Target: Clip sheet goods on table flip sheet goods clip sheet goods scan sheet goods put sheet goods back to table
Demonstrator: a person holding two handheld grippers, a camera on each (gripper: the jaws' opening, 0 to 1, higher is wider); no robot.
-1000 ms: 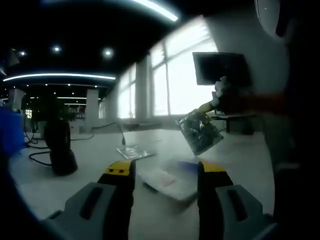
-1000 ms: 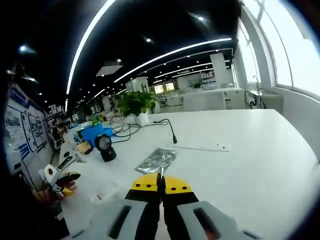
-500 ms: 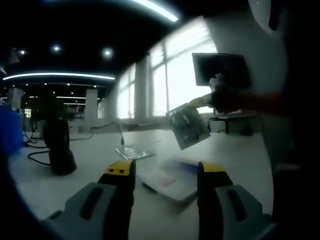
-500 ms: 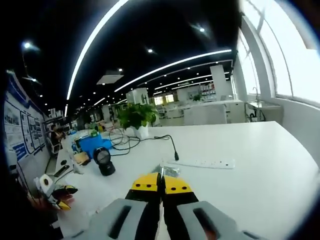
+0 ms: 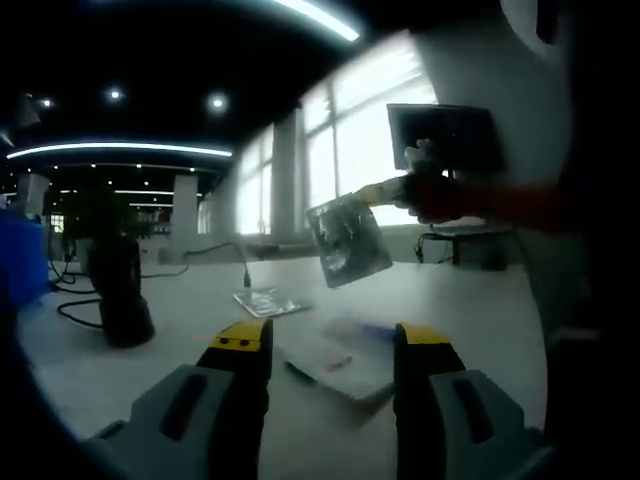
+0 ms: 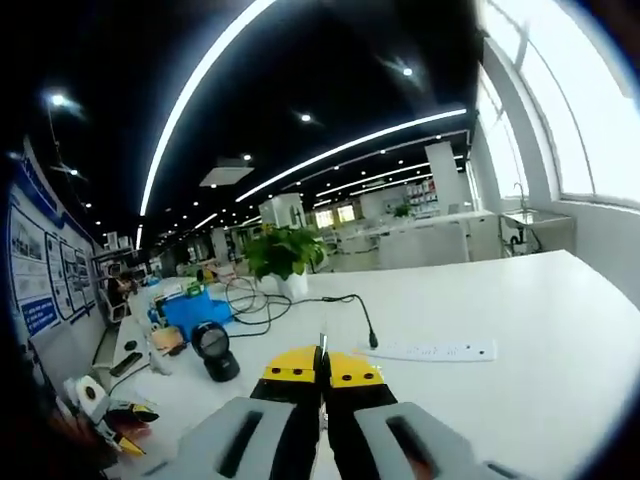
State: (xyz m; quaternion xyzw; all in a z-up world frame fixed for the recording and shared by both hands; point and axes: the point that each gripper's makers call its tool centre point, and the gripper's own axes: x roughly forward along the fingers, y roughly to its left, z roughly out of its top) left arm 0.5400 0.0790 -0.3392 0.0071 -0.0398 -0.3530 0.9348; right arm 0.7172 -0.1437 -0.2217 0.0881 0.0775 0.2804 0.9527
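In the left gripper view, my right gripper [image 5: 385,190] comes in from the right, shut on the corner of a silver sheet packet [image 5: 348,241] held in the air above the white table [image 5: 200,350]. My left gripper [image 5: 330,345] stands open low over the table, with a flat white packet [image 5: 338,364] lying between its jaws. Another silver packet [image 5: 268,302] lies farther back on the table. In the right gripper view, my right gripper [image 6: 322,366] is shut, and the held packet shows as a thin edge [image 6: 322,344] between the yellow tips.
A black scanner on a stand [image 5: 118,295] [image 6: 215,351] sits on the table with a cable [image 6: 350,300] running past it. A white power strip [image 6: 432,351], a blue box [image 6: 185,309] and a potted plant [image 6: 285,256] stand farther off. A dark monitor [image 5: 445,136] is by the windows.
The right gripper has carried the silver packet up and to the left in the left gripper view. The right gripper view has tilted up. The left gripper has stayed put.
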